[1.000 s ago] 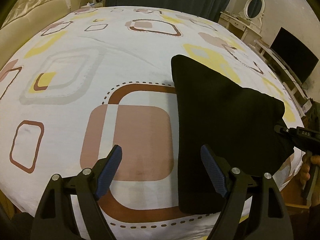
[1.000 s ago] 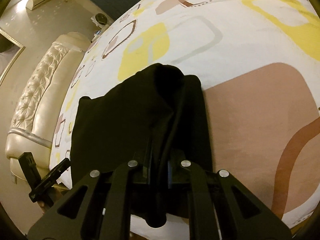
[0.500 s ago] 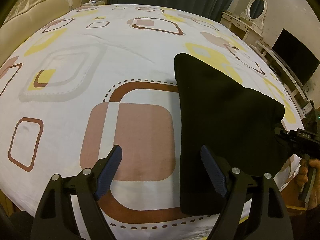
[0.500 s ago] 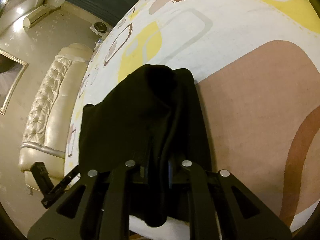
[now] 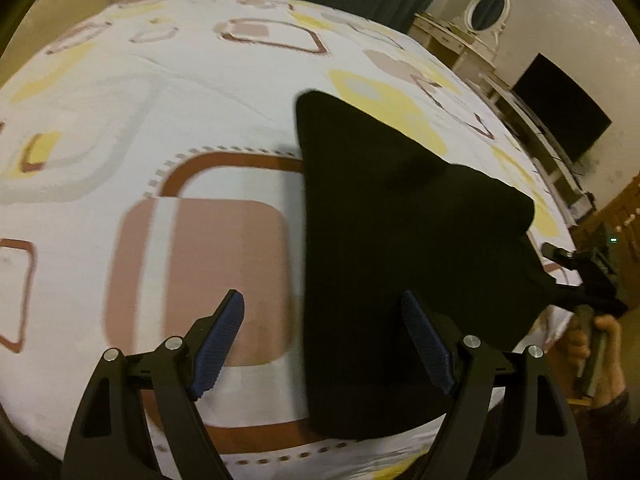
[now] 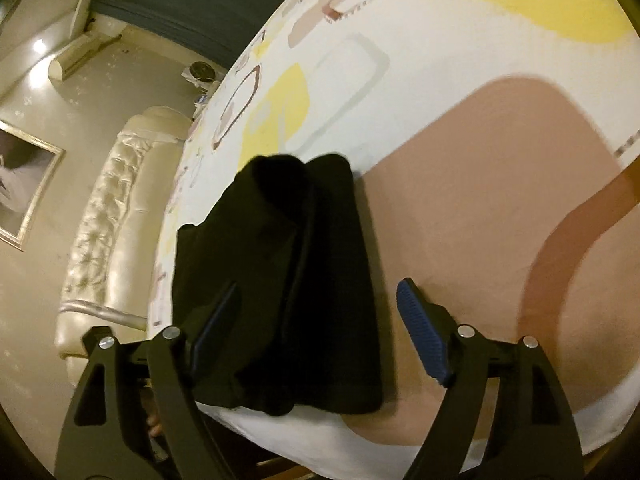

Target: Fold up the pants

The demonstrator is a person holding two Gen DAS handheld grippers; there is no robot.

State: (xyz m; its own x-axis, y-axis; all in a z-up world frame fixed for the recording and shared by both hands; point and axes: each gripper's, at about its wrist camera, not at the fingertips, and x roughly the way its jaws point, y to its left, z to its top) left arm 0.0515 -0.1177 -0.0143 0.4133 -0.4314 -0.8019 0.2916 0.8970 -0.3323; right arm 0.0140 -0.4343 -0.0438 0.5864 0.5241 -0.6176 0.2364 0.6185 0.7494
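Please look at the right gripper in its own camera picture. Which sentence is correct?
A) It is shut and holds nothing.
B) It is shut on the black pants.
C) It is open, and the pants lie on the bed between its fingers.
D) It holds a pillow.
C: the right gripper has its fingers spread wide apart, and the black pants lie loose on the bed between them, not pinched.

No lettering, label, brand mark or number can be read in either view. The framed picture on the wall at the left edge of the right wrist view is too blurred to tell whether it bears any writing, and the dark screen at upper right shows nothing.
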